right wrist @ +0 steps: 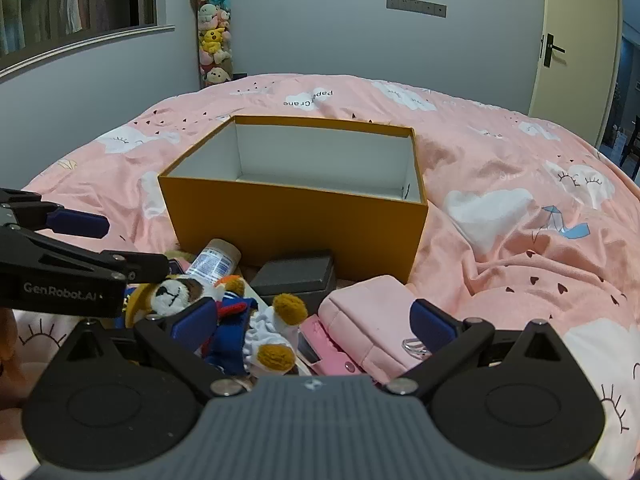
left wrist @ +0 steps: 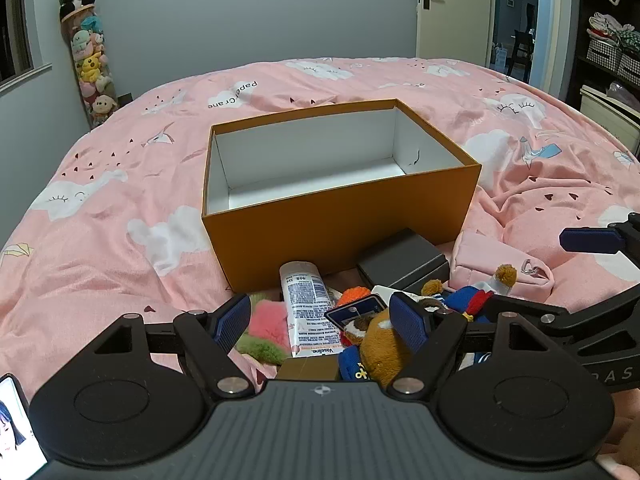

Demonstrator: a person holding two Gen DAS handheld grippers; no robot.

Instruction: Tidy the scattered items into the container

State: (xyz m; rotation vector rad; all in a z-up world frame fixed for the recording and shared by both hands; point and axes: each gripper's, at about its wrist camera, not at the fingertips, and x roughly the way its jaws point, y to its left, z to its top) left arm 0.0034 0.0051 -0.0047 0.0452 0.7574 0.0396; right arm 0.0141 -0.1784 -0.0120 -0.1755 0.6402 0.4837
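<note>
Orange box (left wrist: 340, 216) open-topped and empty on the pink bed (left wrist: 100, 208), white inside, standing upright beyond the clutter. Heaped just before its near wall: white tube (left wrist: 306, 312) lying with one end touching the box, dark grey case (left wrist: 402, 262) flat beside it, also against the box wall, pink pouch (right wrist: 372, 328) to the right of the case, plush dog (right wrist: 172, 294) in blue clothes among the pile, pink and green fluffy piece (left wrist: 266, 332) at the left. Left gripper (left wrist: 320, 320) tilted down over the heap, fingers (left wrist: 230, 322) spread wide, gripping nothing, tube and dog showing between them but not pressed. Right gripper (right wrist: 316, 316) likewise tilted down, fingers (right wrist: 430, 322) wide apart and empty, poised over the dog's legs and the pouch, whether touching them cannot be told. Each gripper visible at the edge of the other's view, close alongside. Phone screen (left wrist: 18, 428) at the lower left corner of the left view. Tall column of soft toys (right wrist: 214, 36) against the far wall, panda on top. Door (left wrist: 452, 8) ajar at the far right.
</note>
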